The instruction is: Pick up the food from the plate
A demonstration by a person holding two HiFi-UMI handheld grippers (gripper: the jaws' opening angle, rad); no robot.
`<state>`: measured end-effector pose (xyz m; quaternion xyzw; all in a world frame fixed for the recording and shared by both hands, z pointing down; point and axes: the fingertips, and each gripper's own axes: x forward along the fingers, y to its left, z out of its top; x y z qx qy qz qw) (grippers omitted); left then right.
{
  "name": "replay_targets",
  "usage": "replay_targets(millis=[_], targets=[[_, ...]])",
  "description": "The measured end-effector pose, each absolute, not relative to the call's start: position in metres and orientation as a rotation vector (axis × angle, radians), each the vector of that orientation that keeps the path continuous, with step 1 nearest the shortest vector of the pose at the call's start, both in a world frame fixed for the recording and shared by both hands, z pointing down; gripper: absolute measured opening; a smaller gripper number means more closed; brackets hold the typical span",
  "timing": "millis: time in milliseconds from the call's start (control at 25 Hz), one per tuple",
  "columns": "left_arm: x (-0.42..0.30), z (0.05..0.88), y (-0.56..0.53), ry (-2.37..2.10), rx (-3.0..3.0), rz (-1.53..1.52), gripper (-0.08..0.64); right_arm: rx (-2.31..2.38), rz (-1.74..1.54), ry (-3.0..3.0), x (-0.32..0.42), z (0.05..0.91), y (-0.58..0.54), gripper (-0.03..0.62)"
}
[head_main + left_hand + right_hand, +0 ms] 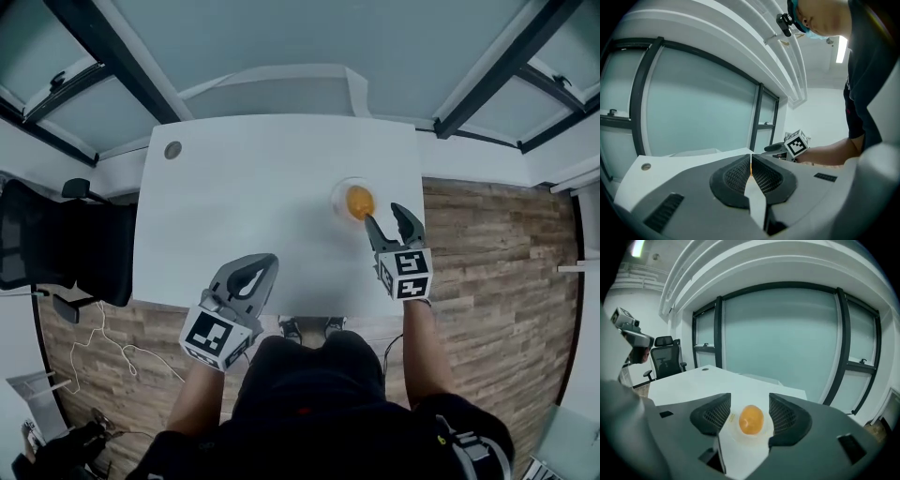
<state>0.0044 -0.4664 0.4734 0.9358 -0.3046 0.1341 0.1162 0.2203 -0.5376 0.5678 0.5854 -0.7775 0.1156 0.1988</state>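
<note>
Approach is judged in hand: the fingers of the right gripper are held apart around the untouched rounded orange food on the clear round plate, so advance and closure are required, while those of the left gripper are pressed together, empty.

chair: cut by left edge; food: kind unclear

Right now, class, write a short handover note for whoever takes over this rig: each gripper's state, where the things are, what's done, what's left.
Left gripper: shut, empty, held by the table's near edge.
Right gripper: open, jaws apart and lined up on the orange food, not gripping it.
The food sits on the plate at the table's right side.
Done: right gripper lined up.
Left: close on the food, lift it off the plate.
</note>
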Motion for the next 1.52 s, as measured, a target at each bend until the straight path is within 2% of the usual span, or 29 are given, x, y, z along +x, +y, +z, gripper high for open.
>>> replay_targets(millis=[120,280,680,960,1280,1520], targets=[[0.010,0.485,-0.472,-0.927,2.691,0.441,0.026,1.562,0.351,-2.135,0.223,0.610,-0.563,0.296],[0.016,0.495,-0.480,-0.971,2.636,0.426,0.026,1.483,0.387,-2.080,0.224,0.660,-0.591,0.356],[-0.007,0.505,-0.486,-1.019,2.571,0.412,0.026,1.439,0.488,-1.955,0.216,0.721,-0.614,0.371],[-0.019,0.492,-0.486,-1.012,2.597,0.359,0.026,1.595,0.399,-2.040,0.215,0.657,-0.609,0.370],[-0.005,0.455,-0.480,-0.932,2.727,0.296,0.026,1.687,0.315,-2.204,0.208,0.540,-0.574,0.370],[0.018,0.405,-0.460,-0.855,2.879,0.199,0.026,1.772,0.132,-2.279,0.202,0.445,-0.525,0.370]])
